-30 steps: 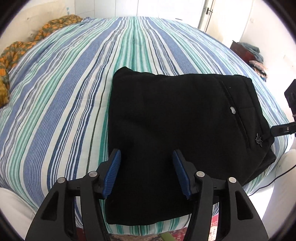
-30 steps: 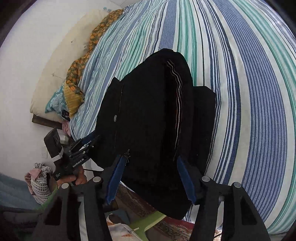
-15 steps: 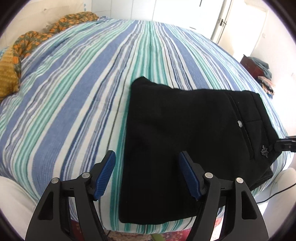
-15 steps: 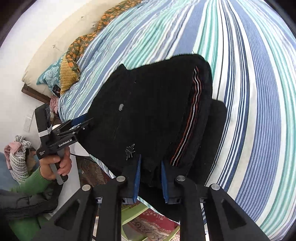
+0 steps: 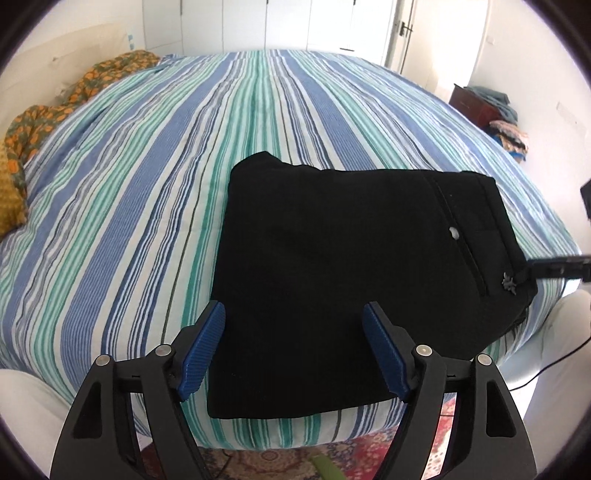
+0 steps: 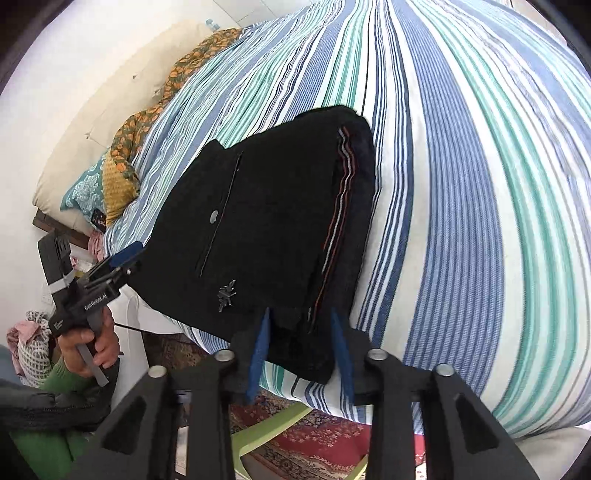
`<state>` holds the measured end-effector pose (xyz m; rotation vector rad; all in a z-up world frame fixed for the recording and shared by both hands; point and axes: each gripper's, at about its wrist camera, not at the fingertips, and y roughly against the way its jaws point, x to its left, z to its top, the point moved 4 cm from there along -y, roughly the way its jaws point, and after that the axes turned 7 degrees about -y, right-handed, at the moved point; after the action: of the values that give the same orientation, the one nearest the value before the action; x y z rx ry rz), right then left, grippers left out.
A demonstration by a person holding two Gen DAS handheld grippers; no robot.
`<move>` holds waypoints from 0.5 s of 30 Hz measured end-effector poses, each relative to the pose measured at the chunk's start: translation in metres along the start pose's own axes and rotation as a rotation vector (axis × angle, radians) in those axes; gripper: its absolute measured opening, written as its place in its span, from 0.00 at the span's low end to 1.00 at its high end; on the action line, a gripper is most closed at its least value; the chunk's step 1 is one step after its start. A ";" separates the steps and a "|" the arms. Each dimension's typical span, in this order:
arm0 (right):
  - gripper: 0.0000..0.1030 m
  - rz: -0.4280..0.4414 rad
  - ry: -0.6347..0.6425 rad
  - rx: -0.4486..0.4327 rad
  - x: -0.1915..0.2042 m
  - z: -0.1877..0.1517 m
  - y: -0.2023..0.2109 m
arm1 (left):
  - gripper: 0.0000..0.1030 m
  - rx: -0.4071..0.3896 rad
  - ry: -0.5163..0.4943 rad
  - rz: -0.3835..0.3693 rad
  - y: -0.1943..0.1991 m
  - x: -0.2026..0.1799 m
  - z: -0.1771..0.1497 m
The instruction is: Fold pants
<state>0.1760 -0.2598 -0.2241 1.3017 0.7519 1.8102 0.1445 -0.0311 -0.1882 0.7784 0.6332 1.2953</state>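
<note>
My left gripper [image 5: 293, 347] hangs spread wide above the folded black fabric pants [image 5: 354, 266], which lie at the near edge of the blue, green and white striped bedspread [image 5: 147, 192]. My right gripper [image 6: 301, 345] straddles their corner; whether it pinches, I cannot tell. Beyond, an orange patterned pillow [image 5: 44, 122] and white wardrobe doors [image 5: 288, 22].

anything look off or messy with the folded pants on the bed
Mostly tidy. The black pants lie folded at the striped bed's near edge, but one corner hangs past that edge by the right tongs, and the layers are uneven: a lower layer pokes out beyond the striped seam.
</note>
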 end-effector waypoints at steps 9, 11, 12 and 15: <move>0.40 0.019 0.180 -0.228 0.067 0.082 0.039 | 0.76 0.001 -0.060 0.031 0.000 -0.009 -0.001; 0.40 0.012 0.211 -0.252 0.072 0.091 0.020 | 0.76 0.003 -0.062 0.031 0.000 -0.009 -0.002; 0.40 -0.018 0.214 -0.251 0.068 0.093 0.004 | 0.76 0.004 -0.062 0.030 -0.001 -0.009 -0.003; 0.40 -0.177 0.097 -0.122 0.020 0.091 -0.053 | 0.76 -0.003 -0.074 0.030 0.001 -0.011 -0.002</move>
<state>0.2721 -0.2125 -0.2292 1.0424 0.7714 1.7565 0.1403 -0.0412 -0.1894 0.8323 0.5627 1.2885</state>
